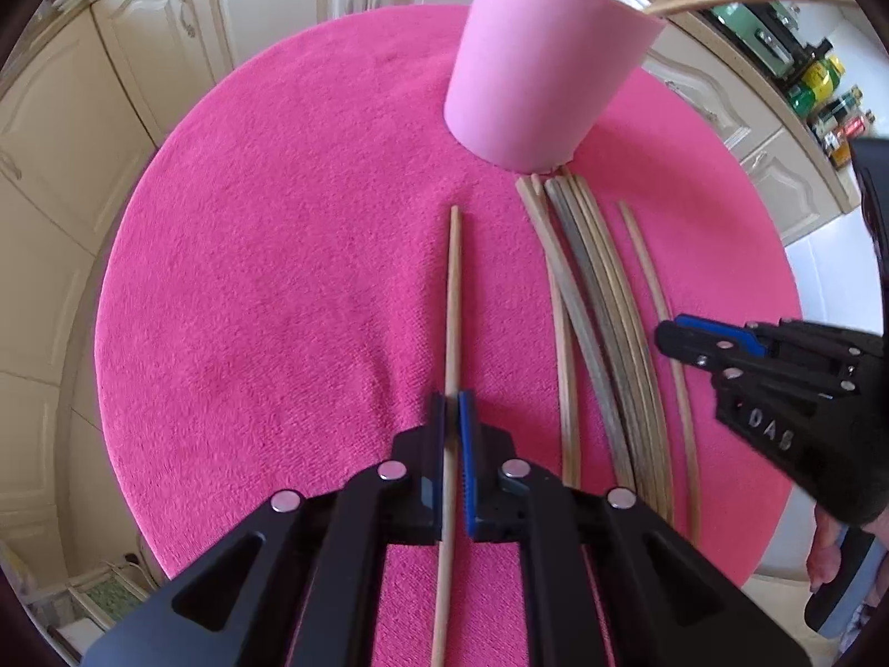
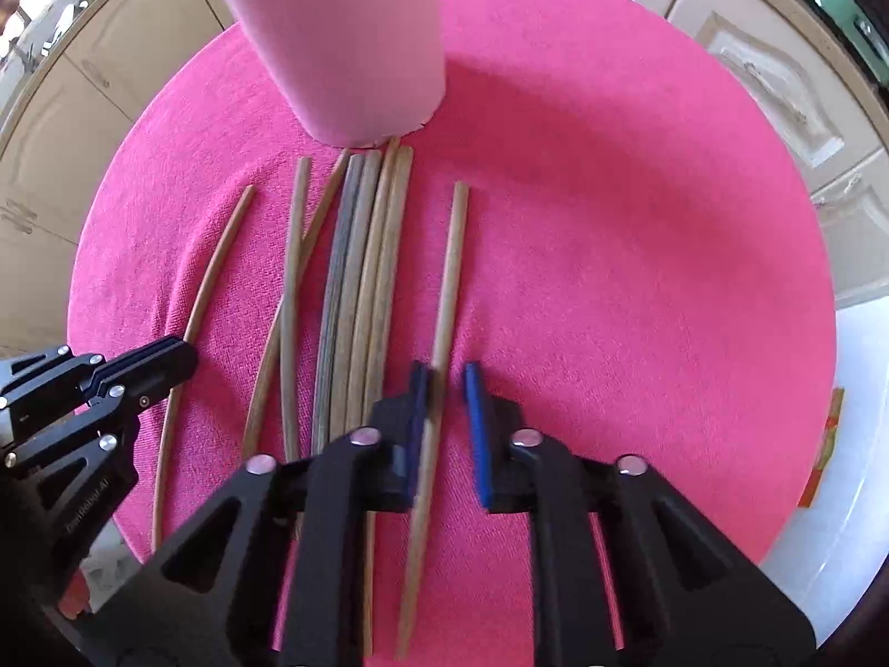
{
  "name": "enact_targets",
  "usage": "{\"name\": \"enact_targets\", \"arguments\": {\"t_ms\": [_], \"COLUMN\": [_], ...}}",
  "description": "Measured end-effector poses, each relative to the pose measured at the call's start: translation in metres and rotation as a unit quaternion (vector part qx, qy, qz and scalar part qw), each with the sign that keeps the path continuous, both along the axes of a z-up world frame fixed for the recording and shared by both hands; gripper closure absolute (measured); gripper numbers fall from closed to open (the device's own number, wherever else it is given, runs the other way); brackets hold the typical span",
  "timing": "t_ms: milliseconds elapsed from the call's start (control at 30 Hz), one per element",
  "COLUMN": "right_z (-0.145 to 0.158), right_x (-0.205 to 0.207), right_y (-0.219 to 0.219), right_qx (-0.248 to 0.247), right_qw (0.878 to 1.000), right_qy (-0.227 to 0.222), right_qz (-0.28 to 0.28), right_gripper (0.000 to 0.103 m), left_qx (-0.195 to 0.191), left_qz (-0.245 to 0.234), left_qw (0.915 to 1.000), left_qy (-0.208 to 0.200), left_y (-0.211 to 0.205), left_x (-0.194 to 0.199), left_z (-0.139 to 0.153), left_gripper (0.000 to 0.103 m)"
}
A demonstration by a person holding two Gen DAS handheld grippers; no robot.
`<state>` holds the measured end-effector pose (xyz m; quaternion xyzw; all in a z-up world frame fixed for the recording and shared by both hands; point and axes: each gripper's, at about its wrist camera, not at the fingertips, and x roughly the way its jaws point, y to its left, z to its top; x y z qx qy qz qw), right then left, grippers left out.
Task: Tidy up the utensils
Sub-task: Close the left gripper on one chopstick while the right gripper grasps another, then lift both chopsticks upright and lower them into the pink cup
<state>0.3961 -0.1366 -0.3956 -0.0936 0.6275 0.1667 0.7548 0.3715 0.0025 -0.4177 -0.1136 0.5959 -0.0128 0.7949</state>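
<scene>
A pink cup (image 1: 550, 66) stands at the far side of a round pink mat (image 1: 278, 278), with a few chopsticks (image 1: 722, 0) poking out of it. Several wooden chopsticks (image 2: 355, 278) lie side by side in front of the cup. My left gripper (image 1: 453, 417) is shut on a lone chopstick (image 1: 453, 289) lying left of the pile. My right gripper (image 2: 447, 389) straddles the rightmost chopstick (image 2: 450, 278). Its left pad is blurred against the stick, with a slim gap at the right pad. From the left wrist view the right gripper (image 1: 675, 342) looks closed on that stick.
Cream cupboard doors (image 1: 139, 55) curve around behind the mat. A counter with bottles and jars (image 1: 822, 94) runs along the right. The person's hand (image 1: 828, 556) shows behind the right gripper. A white surface (image 2: 833, 500) lies beyond the mat's right edge.
</scene>
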Motion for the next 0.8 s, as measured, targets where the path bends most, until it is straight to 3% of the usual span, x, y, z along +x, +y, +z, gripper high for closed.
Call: {"name": "enact_targets", "arguments": {"t_ms": [133, 533, 667, 800], "right_z": [0.003, 0.012, 0.030, 0.068], "right_x": [-0.001, -0.025, -0.036, -0.047], "right_y": [-0.013, -0.035, -0.046, -0.057], "right_qx": [0.030, 0.072, 0.113, 0.161], "right_qw": [0.999, 0.996, 0.991, 0.979], "right_qy": [0.007, 0.009, -0.010, -0.068], "right_qz": [-0.013, -0.052, -0.077, -0.102], "right_gripper": [0.097, 0.097, 0.097, 0.097], "left_qx": [-0.048, -0.058, -0.061, -0.068], "left_qz": [0.024, 0.035, 0.032, 0.016], "left_qw": [0.9986, 0.9968, 0.9936, 0.9867], "left_qy": [0.002, -0.043, -0.089, -0.147], "left_y": [0.017, 0.038, 0.042, 0.031], "left_x": [-0.007, -0.035, -0.042, -0.047], "left_z": [-0.001, 0.022, 0.042, 0.070], "left_gripper": [0.098, 0.098, 0.098, 0.098]}}
